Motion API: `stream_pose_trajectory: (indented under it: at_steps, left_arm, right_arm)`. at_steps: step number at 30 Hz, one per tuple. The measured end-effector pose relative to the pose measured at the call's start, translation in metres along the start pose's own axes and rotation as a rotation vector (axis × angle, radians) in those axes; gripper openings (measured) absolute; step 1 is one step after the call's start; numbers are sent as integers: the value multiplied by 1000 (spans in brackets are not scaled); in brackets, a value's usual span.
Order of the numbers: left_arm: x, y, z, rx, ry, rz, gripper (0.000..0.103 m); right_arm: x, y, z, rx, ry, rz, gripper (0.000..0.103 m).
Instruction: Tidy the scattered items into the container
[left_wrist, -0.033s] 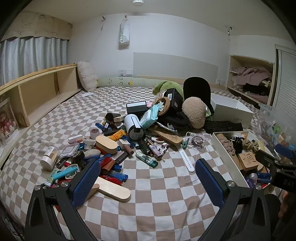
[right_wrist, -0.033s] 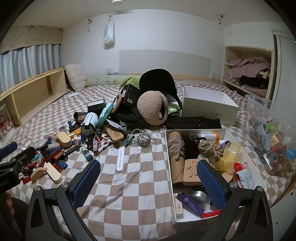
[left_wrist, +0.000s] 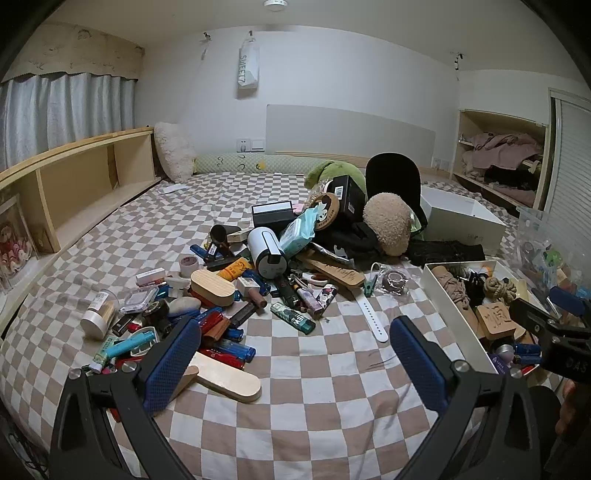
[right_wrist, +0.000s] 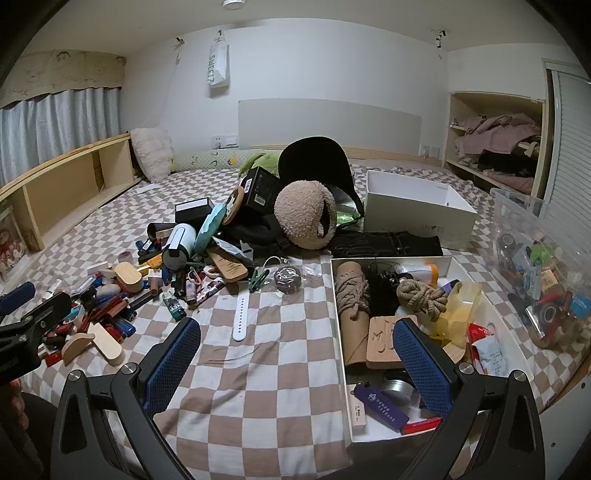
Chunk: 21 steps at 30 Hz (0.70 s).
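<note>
Checked bedspread (left_wrist: 295, 406) under both my claws, left (left_wrist: 295, 369) and right (right_wrist: 295, 369), each spread wide and empty. Clutter (left_wrist: 207, 306) crowds the bed's left side; the box (right_wrist: 341, 332) sits at its right edge. Lighters lie packed: one careless pinch could scatter neighbours off the edge.

Scattered items (left_wrist: 221, 295) heaped left — white container (right_wrist: 341, 332) right, seemingly part-filled.

The left gripper (left_wrist: 295, 362) tilts downward, its blue-padded jaws spread wide with nothing between them. The right gripper (right_wrist: 297, 363) is likewise wide open and empty, held just to the left one's right. A bit of hand (left_wrist: 567, 402) shows behind it.
</note>
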<state>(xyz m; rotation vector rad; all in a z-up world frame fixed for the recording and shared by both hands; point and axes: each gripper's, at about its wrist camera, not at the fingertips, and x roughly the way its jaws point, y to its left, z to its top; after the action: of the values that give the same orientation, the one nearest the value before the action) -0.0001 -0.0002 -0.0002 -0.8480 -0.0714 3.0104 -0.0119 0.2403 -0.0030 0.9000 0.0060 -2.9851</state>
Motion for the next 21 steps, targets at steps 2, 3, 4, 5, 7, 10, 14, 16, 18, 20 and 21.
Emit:
stream_pose_trajectory:
  at_steps: [2, 3, 4, 5, 7, 10, 14, 16, 18, 20, 21]
  left_arm:
    - [0, 0, 0, 4, 2, 3, 103]
    - [0, 0, 0, 6, 3, 5, 103]
    - [-2, -3, 0, 9, 2, 7, 103]
    - [-3, -3, -1, 9, 3, 7, 103]
    - [1, -1, -2, 11, 8, 5, 103]
    - [0, -1, -2, 6, 0, 1, 103]
    - [-1, -2, -2, 7, 0, 2, 103]
    - [-1, -2, -3, 7, 0, 3, 103]
    - [-1, -3, -3, 7, 1, 4, 103]
    - [-2, -4, -3, 7, 1, 4, 103]
    - [-1, -4, -3, 7, 1, 5, 103]
  right_arm:
    - [0, 0, 0, -1, 0, 0, 103]
    - [1, 0, 0, -1, 0, 0, 103]
    - [1, 0, 0, -2, 0, 0, 103]
    - [1, 0, 0, -2, -1, 0, 103]
    - [1, 0, 0, -3, -1, 0, 103]
    - [2, -1, 0, -4, -1, 0, 103]
    - [3, -1, 0, -6, -2, 0, 103]
    - [3, 0, 0, -7, -1, 0, 103]
    - [2, 0, -1, -7, -1, 0, 103]
    - [2, 1, -2, -8, 0, 0, 103]
    - [2, 1, -2, -7, 0, 0, 103]
